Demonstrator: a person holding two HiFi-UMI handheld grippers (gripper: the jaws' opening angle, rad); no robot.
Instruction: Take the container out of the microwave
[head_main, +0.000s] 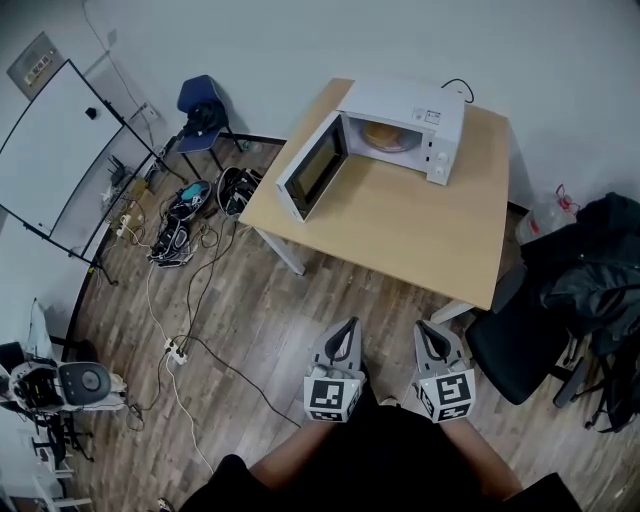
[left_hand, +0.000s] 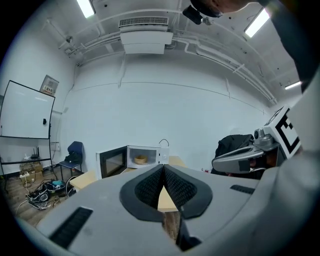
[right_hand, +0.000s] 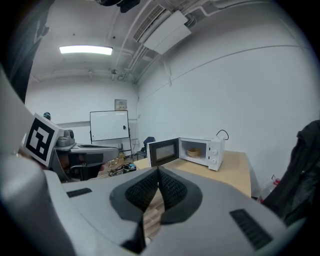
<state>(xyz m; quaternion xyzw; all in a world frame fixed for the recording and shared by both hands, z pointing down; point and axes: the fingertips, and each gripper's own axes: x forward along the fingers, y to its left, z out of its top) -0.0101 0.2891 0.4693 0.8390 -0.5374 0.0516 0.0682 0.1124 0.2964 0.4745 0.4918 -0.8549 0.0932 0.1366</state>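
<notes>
Head view gives me my count: two grippers, one microwave (head_main: 402, 122), one container (head_main: 386, 136), one table (head_main: 420, 235). The left gripper (head_main: 346, 328) and the right gripper (head_main: 429, 330) hang side by side over the wooden floor, short of the table's near edge.

Both pairs of jaws are pressed together with nothing between them (each gripper view shows the dark pads meeting at the tip).

The container, a shallow tan bowl, sits inside the microwave's lit cavity, and the door (head_main: 312, 172) is swung wide open to the left. It lies well ahead of both grippers, across the tabletop, and neither touches it. In the left gripper view it sits a little left of the jaw line. In the right gripper view it sits to the right.
</notes>
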